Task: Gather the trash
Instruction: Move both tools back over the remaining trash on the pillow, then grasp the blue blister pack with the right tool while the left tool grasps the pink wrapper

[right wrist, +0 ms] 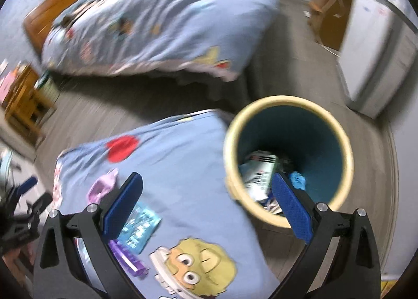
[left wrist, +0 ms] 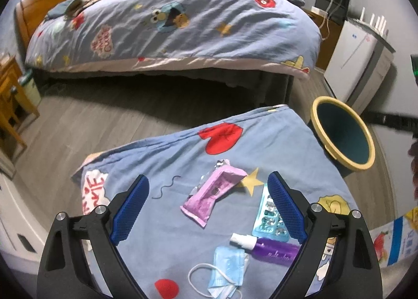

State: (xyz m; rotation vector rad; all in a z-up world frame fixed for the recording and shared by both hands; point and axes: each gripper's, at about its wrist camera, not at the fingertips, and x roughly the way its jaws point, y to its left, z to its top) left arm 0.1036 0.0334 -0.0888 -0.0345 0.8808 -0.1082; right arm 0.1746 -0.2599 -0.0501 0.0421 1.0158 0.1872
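On the near bed's blue cartoon cover lie a crumpled pink wrapper (left wrist: 213, 193), a teal blister pack (left wrist: 270, 220), a purple spray bottle (left wrist: 271, 246) and a blue face mask (left wrist: 227, 270). My left gripper (left wrist: 207, 203) hangs open above them, nothing between its blue pads. A round bin (left wrist: 344, 133) with a yellow rim and teal inside stands on the floor right of the bed. In the blurred right wrist view my right gripper (right wrist: 207, 201) is open and empty over the bed's edge and the bin (right wrist: 287, 157), which holds paper and other trash. The pink wrapper (right wrist: 100, 186), blister pack (right wrist: 139, 225) and bottle (right wrist: 125, 257) show there too.
A second bed (left wrist: 169, 27) with the same cover stands across a strip of grey wood floor (left wrist: 91, 121). A white appliance (left wrist: 358, 63) is at the right wall, a wooden stand (left wrist: 10, 100) at the left. The left gripper's black frame (right wrist: 21, 210) shows at the right view's left edge.
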